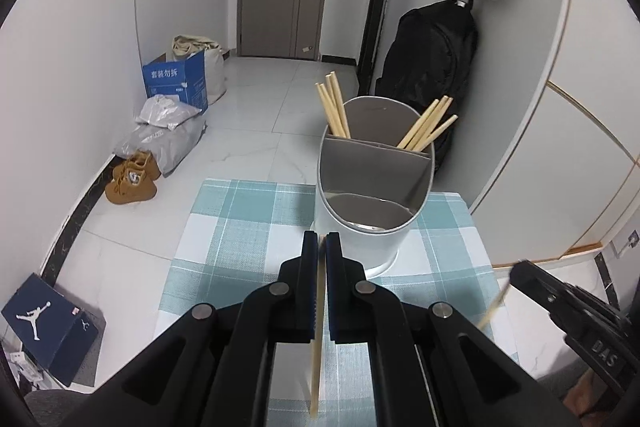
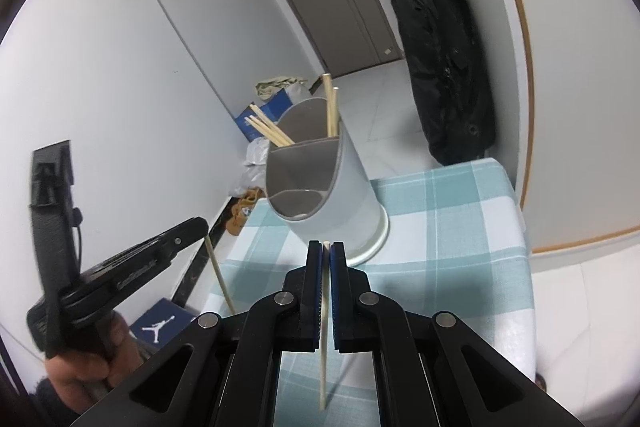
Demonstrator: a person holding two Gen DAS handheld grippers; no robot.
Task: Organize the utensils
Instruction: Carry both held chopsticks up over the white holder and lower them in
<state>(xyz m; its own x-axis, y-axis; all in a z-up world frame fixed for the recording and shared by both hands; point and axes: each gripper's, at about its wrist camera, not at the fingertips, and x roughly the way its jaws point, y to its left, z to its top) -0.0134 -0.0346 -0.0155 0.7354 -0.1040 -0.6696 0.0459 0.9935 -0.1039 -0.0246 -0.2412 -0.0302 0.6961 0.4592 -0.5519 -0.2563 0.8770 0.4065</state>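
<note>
The left gripper (image 1: 321, 241) has its jaws drawn narrow on a chopstick (image 1: 317, 339), which runs lengthwise between the pads, its tip level with the jaw tips and its other end trailing back under the gripper body. The right gripper (image 2: 327, 249) grips a second chopstick (image 2: 324, 331) the same way, jaws pinched close on it, the stick hanging back below them.

Just ahead of both pairs of jaws stands the holder (image 1: 370, 195), a pale oval tub on the checked tabletop (image 1: 240, 227). A divider splits it: the near compartment, closest to the jaws, holds no sticks, and the far side is parted in two. In the left wrist view one bundle (image 1: 334, 107) leans left in the far-left cell and another bundle (image 1: 430, 125) leans right in the far-right cell.

Off to the right of the left jaws the right gripper shows at the frame edge with its stick. Beyond the tabletop lie tan shoes (image 1: 130, 179) on the floor.
</note>
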